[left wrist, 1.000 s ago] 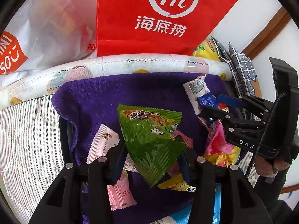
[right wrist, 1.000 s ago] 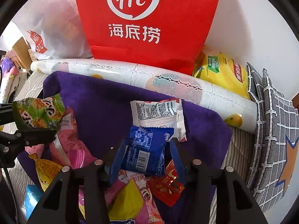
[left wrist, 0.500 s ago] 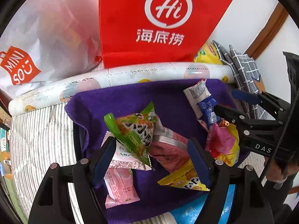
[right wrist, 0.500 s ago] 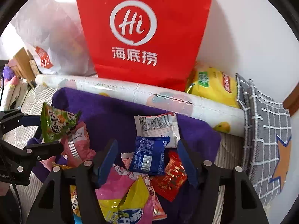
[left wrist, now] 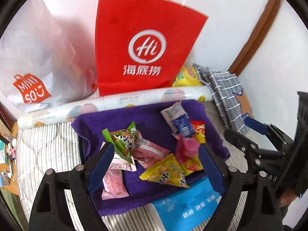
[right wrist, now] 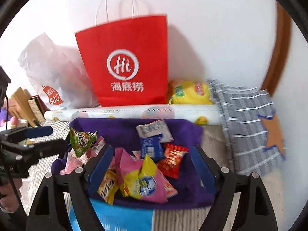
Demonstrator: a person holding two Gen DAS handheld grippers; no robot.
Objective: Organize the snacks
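Both grippers, left [left wrist: 154, 165] and right [right wrist: 152, 165], have just been opening and stand spread, nothing pinched. Snack packets [left wrist: 165, 171] crowd the purple cloth's [left wrist: 146, 115] near half; its far edge along the patterned roll [left wrist: 119, 101] lies bare

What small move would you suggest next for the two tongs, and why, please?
Probably lower the open right tongs onto the loose pink-and-yellow snack packet directly below them, since both tongs have just opened empty and the left tongs also hang over unsorted packets on the purple cloth.
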